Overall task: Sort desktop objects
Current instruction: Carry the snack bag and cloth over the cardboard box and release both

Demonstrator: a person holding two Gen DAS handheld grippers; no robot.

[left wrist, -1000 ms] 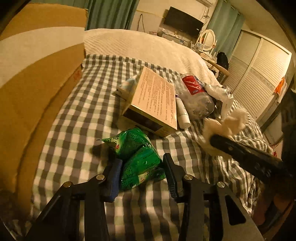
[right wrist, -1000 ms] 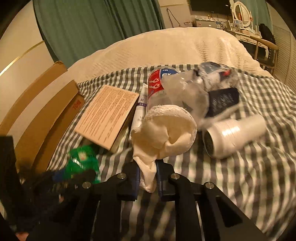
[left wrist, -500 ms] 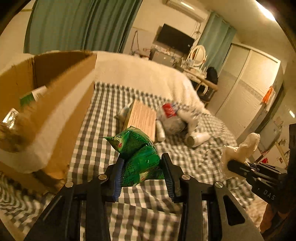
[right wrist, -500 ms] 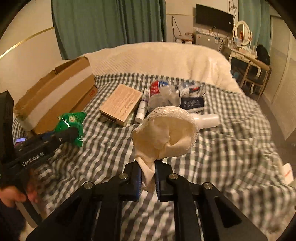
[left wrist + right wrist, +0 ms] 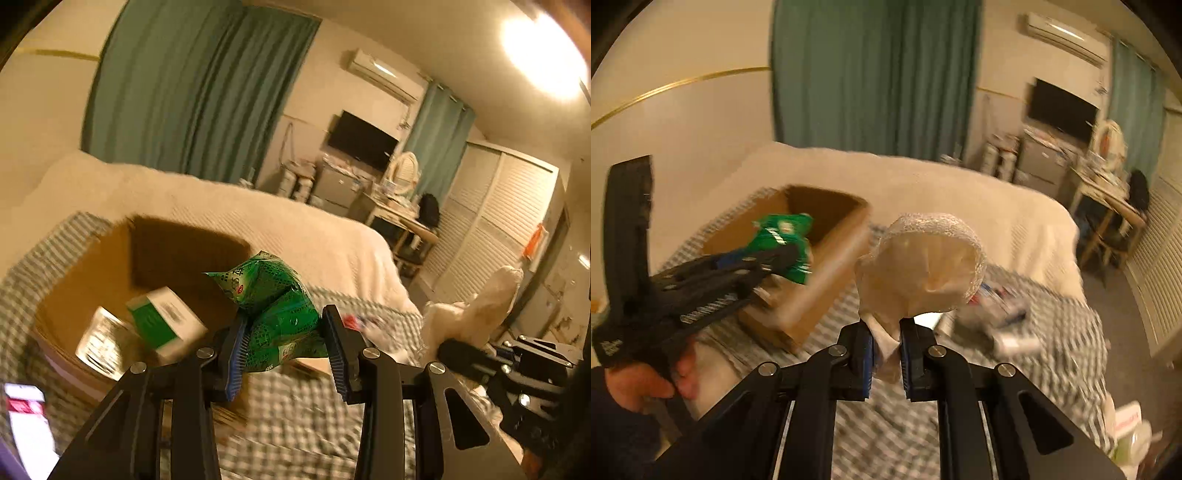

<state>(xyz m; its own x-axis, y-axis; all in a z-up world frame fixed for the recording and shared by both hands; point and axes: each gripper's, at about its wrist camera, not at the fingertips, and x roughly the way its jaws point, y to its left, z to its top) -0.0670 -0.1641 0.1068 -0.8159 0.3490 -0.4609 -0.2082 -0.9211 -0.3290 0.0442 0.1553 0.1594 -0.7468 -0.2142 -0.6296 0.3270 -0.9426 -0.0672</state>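
Note:
My left gripper (image 5: 282,354) is shut on a crumpled green snack bag (image 5: 273,310) and holds it in the air at the near rim of an open cardboard box (image 5: 110,266). The box holds a green-and-white carton (image 5: 162,321) and a silver packet (image 5: 99,343). My right gripper (image 5: 886,358) is shut on a cream cloth bundle (image 5: 923,266), held high above the bed, right of the box (image 5: 827,258). The left gripper with the green bag (image 5: 783,240) shows over the box in the right wrist view. The cloth (image 5: 476,310) shows at the right in the left wrist view.
The box sits on a grey checked cover (image 5: 1067,332) on a bed with a cream blanket (image 5: 258,221). Blurred loose items (image 5: 997,314) lie on the cover to the right. A phone (image 5: 26,417) shows at lower left. A desk and chair (image 5: 1108,206) stand beyond the bed.
Both grippers rose with their loads. The left one carried the green bag leftward to the box opening. The right one lifted the cloth higher and followed toward the box.

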